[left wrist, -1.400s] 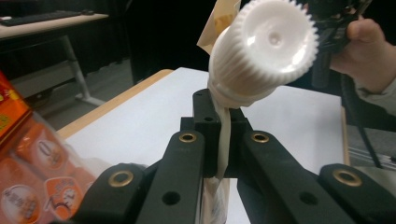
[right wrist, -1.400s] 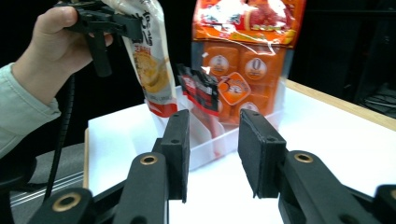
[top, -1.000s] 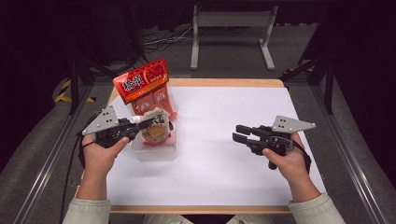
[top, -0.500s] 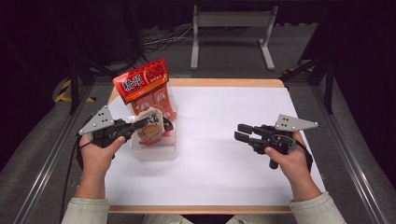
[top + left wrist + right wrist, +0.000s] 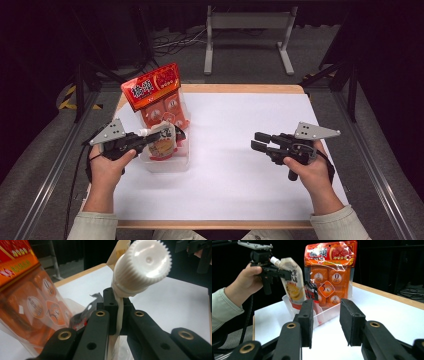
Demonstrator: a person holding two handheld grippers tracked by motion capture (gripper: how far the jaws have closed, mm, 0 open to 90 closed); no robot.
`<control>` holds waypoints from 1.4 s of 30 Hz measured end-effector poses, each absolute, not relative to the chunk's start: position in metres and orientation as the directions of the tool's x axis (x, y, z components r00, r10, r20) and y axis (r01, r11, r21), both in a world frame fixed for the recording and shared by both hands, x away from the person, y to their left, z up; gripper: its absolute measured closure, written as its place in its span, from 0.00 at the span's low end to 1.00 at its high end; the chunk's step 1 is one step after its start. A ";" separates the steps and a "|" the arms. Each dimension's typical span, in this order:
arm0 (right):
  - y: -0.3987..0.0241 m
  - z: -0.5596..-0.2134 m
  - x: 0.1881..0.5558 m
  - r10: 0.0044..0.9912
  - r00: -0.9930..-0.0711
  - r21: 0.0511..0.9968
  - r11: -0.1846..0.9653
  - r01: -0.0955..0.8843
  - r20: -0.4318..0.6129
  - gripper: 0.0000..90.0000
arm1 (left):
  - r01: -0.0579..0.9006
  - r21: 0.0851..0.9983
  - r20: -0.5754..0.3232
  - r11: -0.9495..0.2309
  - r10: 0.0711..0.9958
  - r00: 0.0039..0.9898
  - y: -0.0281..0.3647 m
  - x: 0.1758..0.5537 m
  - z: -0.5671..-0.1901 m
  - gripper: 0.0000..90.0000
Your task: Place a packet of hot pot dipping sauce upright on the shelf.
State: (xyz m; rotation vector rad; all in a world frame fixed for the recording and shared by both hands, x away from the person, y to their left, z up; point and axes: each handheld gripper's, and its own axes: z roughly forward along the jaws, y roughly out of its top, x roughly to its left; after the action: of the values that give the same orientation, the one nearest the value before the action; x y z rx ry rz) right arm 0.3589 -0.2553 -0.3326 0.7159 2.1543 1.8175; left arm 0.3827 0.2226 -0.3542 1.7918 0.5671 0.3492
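Note:
My left gripper [image 5: 167,134] is shut on the spout end of a pale drink pouch [image 5: 162,142] and holds it over a clear plastic bin [image 5: 167,164] at the table's left. In the left gripper view the pouch's white ribbed cap [image 5: 142,263] sticks up just past the closed jaws. A tall orange snack bag [image 5: 155,92] stands in the bin's far end, with a small red-and-black packet [image 5: 312,291] beside it. At the right my right gripper [image 5: 260,141] stands open over the white sheet, nothing between its pads [image 5: 308,315]. The right gripper view faces the pouch [image 5: 293,283] and the orange bag [image 5: 329,272].
A white sheet [image 5: 240,190] covers the wooden table [image 5: 240,88], bare between the bin and the right gripper. A metal stand [image 5: 247,30] sits on the floor beyond the far edge. Rails run along both sides of the table.
My left gripper has sunk a little toward the bin with the pouch in it. The right gripper has stayed where it was.

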 end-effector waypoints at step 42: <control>-0.255 -0.334 0.363 0.497 -0.849 0.969 0.062 0.241 0.179 0.65 | 0.327 0.926 -0.173 -0.187 0.559 0.811 0.225 0.386 -0.393 0.85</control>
State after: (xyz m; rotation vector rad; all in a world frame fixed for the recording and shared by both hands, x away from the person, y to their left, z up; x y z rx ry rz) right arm 0.3635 -0.2554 -0.3336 0.7554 2.1321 1.8767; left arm 0.3858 0.2249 -0.3931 1.7942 0.6815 0.2402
